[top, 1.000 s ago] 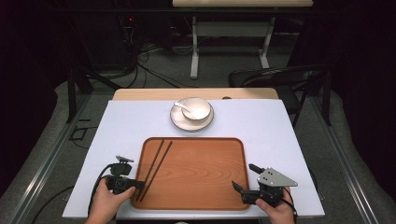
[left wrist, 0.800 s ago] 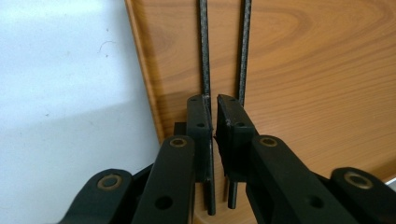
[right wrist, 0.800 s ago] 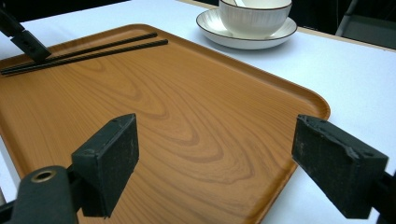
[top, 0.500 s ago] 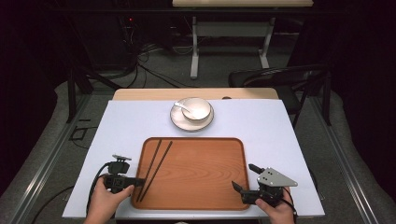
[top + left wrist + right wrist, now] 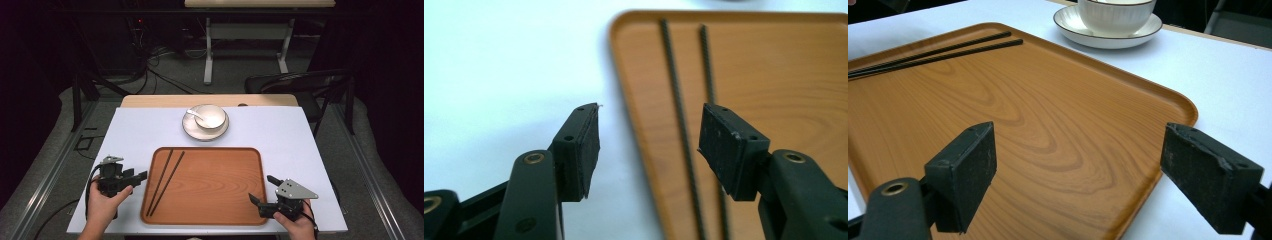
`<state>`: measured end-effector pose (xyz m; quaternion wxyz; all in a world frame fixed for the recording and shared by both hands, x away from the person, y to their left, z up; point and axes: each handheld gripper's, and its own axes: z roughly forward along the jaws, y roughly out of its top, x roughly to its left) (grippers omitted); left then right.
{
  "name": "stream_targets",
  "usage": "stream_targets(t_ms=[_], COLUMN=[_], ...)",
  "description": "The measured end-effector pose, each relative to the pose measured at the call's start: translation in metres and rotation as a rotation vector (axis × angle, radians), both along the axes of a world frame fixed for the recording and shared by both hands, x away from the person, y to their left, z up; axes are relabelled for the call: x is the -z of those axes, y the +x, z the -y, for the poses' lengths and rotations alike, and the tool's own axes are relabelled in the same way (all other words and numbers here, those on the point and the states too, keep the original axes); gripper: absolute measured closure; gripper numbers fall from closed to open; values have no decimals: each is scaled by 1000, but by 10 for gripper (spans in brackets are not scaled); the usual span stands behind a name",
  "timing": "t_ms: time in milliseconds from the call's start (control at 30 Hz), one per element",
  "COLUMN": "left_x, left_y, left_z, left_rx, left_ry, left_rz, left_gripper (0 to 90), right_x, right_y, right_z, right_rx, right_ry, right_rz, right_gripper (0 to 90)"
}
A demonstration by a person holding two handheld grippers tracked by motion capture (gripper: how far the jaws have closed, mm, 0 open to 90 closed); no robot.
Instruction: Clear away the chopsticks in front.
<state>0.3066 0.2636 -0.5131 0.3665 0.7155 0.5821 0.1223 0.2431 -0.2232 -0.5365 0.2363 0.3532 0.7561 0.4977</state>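
Note:
A brown wooden tray [image 5: 215,200] lies at the near middle of the white table. Two black chopsticks [image 5: 165,181] rest side by side along its left part. My left gripper [image 5: 141,177] stands open just left of the tray, jaws pointed at its left rim. In the left gripper view the gripper [image 5: 649,145] frames the tray's rim [image 5: 634,100] and the chopsticks [image 5: 681,125], holding nothing. My right gripper [image 5: 261,188] is wide open over the tray's near right corner. In the right gripper view the gripper [image 5: 1088,170] is empty above the tray [image 5: 998,115], with the chopsticks [image 5: 938,50] far off.
A white bowl [image 5: 210,116] with a white spoon [image 5: 195,115] in it sits on a saucer [image 5: 192,131] beyond the tray; the right gripper view shows the bowl [image 5: 1115,15] too. White table surface [image 5: 300,140] lies on both sides of the tray. A dark chair [image 5: 300,82] stands behind the table.
My left gripper has shifted a little farther up along the tray's left edge. The right gripper has stayed in place.

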Motion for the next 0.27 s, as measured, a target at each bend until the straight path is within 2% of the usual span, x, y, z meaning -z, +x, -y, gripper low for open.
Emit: stream_targets(t_ms=[67, 100, 133, 167, 200, 233, 267], left_x=[6, 6, 12, 12, 15, 19, 19], left_y=[2, 2, 3, 3, 4, 4, 4], left_z=[-5, -5, -8, -8, -10, -12, -12], left_rx=[-11, -11, -17, -17, -20, -27, -27], left_ry=[19, 19, 23, 23, 21, 23, 23], left_rz=[29, 29, 60, 60, 69, 88, 88], left_gripper=[412, 405, 395, 383, 374, 372, 368], right_x=[0, 0, 0, 0, 0, 0, 0], right_y=[1, 1, 2, 2, 5, 7, 7], right_z=[2, 2, 4, 4, 9, 12, 12], right_rx=[11, 11, 43, 43, 104, 127, 127], right_ry=[-5, -5, -12, -12, -29, -35, -35], right_rz=[-1, -1, -4, -4, -5, -15, -15], right_gripper=[146, 146, 146, 146, 146, 145, 145])
